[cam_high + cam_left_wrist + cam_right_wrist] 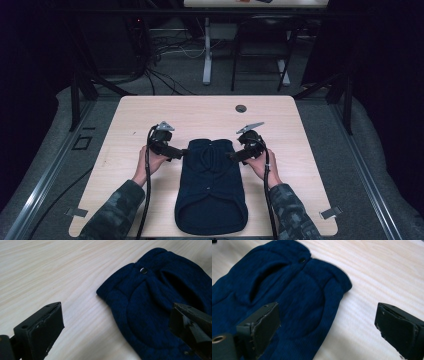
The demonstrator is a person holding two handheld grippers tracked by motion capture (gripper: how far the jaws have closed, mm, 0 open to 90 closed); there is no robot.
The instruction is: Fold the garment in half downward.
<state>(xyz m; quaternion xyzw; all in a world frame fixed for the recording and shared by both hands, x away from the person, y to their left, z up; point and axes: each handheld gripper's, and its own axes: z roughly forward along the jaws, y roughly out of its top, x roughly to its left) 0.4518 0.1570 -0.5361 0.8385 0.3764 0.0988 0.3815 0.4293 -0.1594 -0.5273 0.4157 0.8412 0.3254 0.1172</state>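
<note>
High view had the navy garment lying flat on the pale counter, right between the two claws, its snap-fastened end farthest from the person. The left claw sat just beside the cloth's left edge, jaws wide apart and holding nothing; in the left gripper view one jaw hung over bare wood, the other over the fabric, near a silver snap. The right claw mirrored it at the opposite edge, also spread and empty, straddling the hem in the right gripper view. That ribbed knit looked soft, light and floppy, likely to sag and bunch when lifted, so the thick rolled corners ahead of each claw seemed the surest bite. No containers anywhere on that counter.
</note>
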